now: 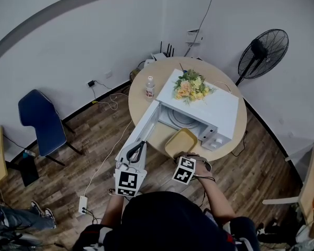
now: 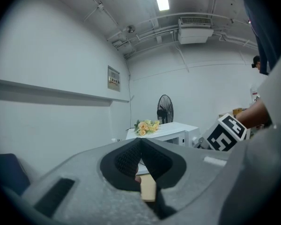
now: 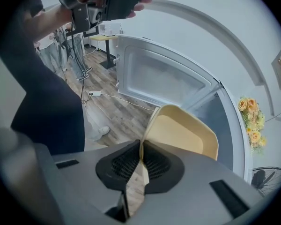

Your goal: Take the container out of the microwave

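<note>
In the head view I see the white microwave oven [image 1: 220, 106] on the round wooden tabletop [image 1: 141, 101], its door [image 1: 144, 129] swung open to the left. A bunch of yellow flowers [image 1: 191, 86] lies on top of it. The pale yellow plastic container [image 1: 181, 141] is outside the cavity, just in front of the opening at the near edge of the tabletop. My right hand-held gripper [image 1: 182, 155] meets its near rim. My left hand-held gripper [image 1: 136, 150] shows over the door's near end.

In the left gripper view, the jaws are together at the tips and I see nothing gripped between them. The microwave oven and the flowers lie far ahead.

In the right gripper view, the jaws are pinched on the container's thin rim. The container sits tilted, with the open door and the wooden floor [image 3: 117, 111] behind it.
</note>
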